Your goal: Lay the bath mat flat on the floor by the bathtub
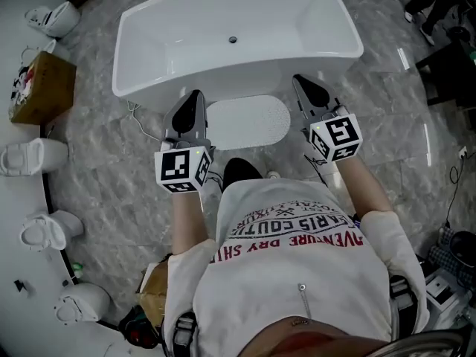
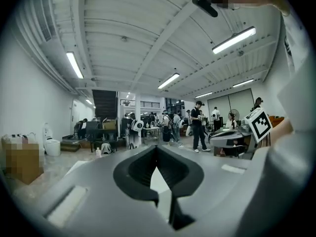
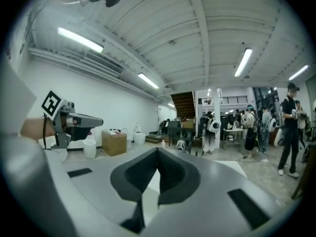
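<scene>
The white bath mat [image 1: 248, 122] lies flat on the floor [image 1: 104, 169], just beside the near wall of the bathtub [image 1: 238, 21]. It sits between the left tongs [image 1: 195, 97] and the right tongs [image 1: 300, 80]. Both tongs are pressed together and hold nothing.

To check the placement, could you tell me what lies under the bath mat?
The bath mat lies on the grey marbled floor beside the bathtub; the floor directly beneath is covered by the mat.

shirt [image 1: 260, 292]: white, short sleeves, red and black letters
left gripper [image 1: 196, 95]: grey, black-and-white cube [image 1: 184, 168]
right gripper [image 1: 299, 79]: grey, same cube
</scene>
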Demonstrator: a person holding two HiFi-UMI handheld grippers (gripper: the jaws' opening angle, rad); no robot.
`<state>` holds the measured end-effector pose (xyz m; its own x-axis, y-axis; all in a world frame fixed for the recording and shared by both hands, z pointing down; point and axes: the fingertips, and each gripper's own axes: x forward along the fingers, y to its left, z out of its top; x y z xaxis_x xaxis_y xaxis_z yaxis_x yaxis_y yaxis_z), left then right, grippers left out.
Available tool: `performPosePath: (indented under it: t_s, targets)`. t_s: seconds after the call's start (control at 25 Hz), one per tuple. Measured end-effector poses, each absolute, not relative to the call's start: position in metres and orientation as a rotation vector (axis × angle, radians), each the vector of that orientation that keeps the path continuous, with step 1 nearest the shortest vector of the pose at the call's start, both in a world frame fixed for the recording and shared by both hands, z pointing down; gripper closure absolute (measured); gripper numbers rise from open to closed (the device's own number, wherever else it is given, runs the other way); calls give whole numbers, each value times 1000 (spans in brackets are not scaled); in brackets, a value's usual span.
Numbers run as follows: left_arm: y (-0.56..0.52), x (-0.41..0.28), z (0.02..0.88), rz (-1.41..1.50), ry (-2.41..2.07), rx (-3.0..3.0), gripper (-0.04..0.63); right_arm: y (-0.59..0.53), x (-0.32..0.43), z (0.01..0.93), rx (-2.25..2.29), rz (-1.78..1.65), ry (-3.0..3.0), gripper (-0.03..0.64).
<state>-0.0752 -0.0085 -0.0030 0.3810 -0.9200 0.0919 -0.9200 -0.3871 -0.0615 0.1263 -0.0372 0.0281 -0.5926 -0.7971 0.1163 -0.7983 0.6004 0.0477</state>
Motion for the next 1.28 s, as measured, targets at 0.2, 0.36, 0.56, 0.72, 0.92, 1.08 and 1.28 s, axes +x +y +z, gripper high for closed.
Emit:
performPosePath:
  t_s: [0.2, 0.36, 0.56, 0.72, 0.92, 1.08, 1.28]
  targets:
    - [20, -71, -22, -135, 1729, -2568, 584, -11, 134, 13, 1331, -76, -2726, 609]
    - [31, -59, -27, -136, 1708, -2565, 584, -3, 141, 9, 1317, -79, -2744, 609]
    - [40, -52, -36, -121, 1680, -2581, 584, 8, 134, 4, 1300, -96, -2765, 609]
    - [46, -48, -38, -126, 1665, -2591, 584, 15, 133, 3, 1314, -85, -2768, 609]
    - [50, -49, -31, -163, 1689, -2589, 584, 19, 137, 6, 1336, -63, -2753, 609]
    - [52, -45, -25, -192, 1685, -2597, 584, 21, 141, 9, 1349, -63, -2730, 609]
    - [55, -42, -18, -201, 1684, -2610, 584, 25, 142, 11, 1350, -25, -2739, 609]
